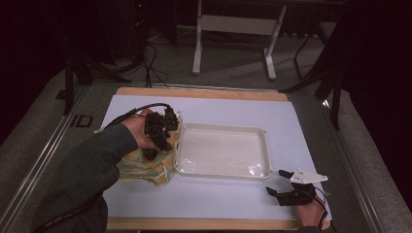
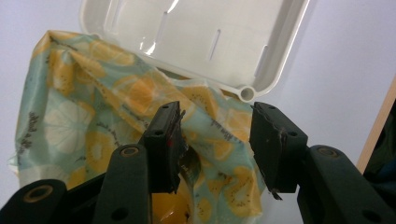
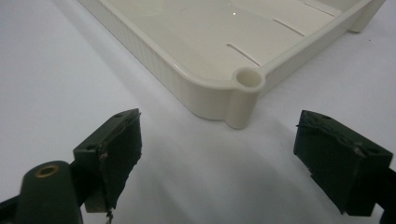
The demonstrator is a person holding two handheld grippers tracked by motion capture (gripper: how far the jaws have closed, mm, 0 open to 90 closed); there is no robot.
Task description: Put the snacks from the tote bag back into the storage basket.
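We see a dim room w/ grey carpeted floor [image 1: 233,58], a white metal-legged table frame [image 1: 233,29] at the back, black cables [image 1: 150,68] on the floor, dark stands at both sides, and light falling mostly on the wooden-edged worktable [image 1: 204,93] w/ its pale lilac mat [image 1: 233,114].

Tray [image 1: 221,151] between cloth [image 1: 145,167] and open mat [image 1: 291,121]

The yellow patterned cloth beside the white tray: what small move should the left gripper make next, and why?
Probably close the left gripper the rest of the way on the cloth. In the left gripper view a fold of it already lies between the jaws, but a gap remains at the right pad, so the grip looks unfinished. The cloth lies against the tray, whose inside is bare, while the right gripper waits open.
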